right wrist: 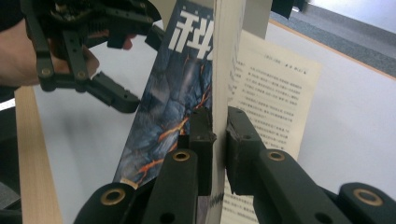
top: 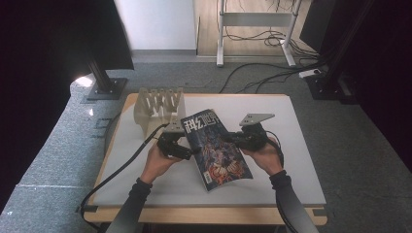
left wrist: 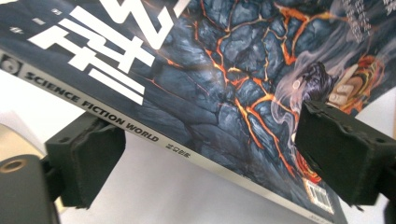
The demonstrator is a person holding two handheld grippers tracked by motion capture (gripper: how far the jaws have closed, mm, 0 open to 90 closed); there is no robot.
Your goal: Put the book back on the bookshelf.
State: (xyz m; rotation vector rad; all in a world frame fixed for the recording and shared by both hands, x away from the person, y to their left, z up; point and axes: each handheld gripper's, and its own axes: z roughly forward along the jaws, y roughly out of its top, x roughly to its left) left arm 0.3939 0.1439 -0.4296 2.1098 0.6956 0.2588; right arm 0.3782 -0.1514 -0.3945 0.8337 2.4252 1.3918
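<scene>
Magazine [top: 217, 148]: fore-edge pinched between right gripper [right wrist: 219, 140] jaws, spine between spread left gripper [left wrist: 205, 154] jaws, lifted off table [top: 291, 160]. Advice: close left squarely on spine before carrying toward rack [top: 158, 107].

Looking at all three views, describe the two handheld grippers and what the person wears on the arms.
Both the left gripper and right gripper are black, with two blocky padded jaws, brass-ringed pivots, a grey three-cornered plate on top and a trailing black cable. The person's sleeves are dark.

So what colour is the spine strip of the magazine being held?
Silver-grey with dark lettering, on the lava-cover magazine; left gripper view shows it best.
</scene>
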